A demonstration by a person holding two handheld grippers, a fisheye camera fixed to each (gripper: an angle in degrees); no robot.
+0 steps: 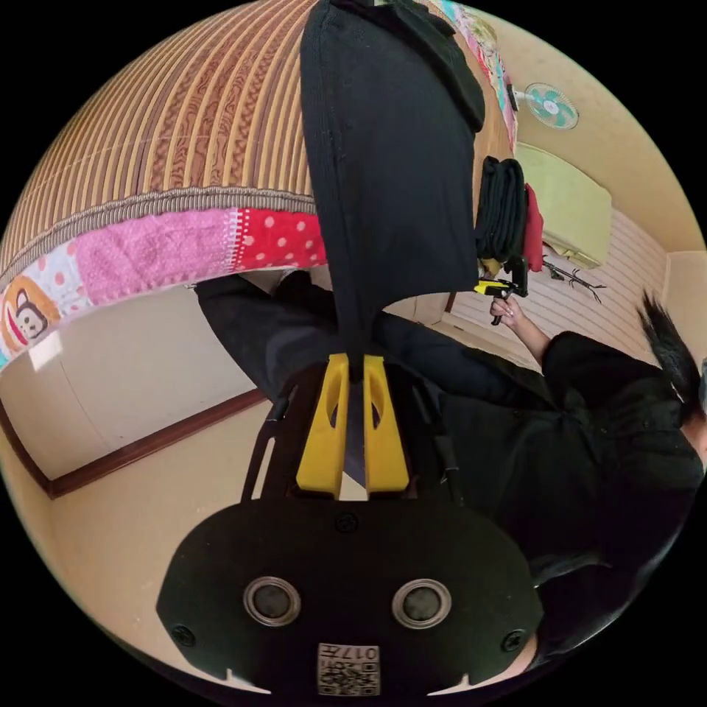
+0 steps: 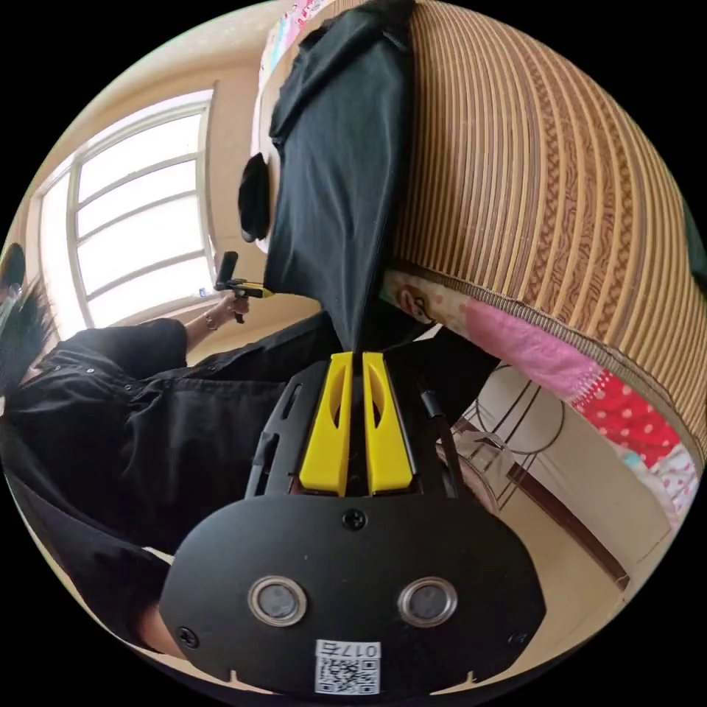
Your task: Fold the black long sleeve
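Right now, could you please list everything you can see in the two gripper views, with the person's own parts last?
black long sleeve: one, black, stretched from both grippers onto the mat.
woven mat: one, tan and brown striped, on the bed under the garment.
patterned quilt: one, pink, red dotted, along the bed edge below the mat.
folded clothes: one pile, black with some red, at the far side of the bed.
wall fan: one, green, on the wall.
window: one, bright, behind the person.
left gripper: yellow jaws, shut on the black long sleeve.
right gripper: yellow jaws, shut on the black long sleeve.
person: one, black clothes, beside the bed.
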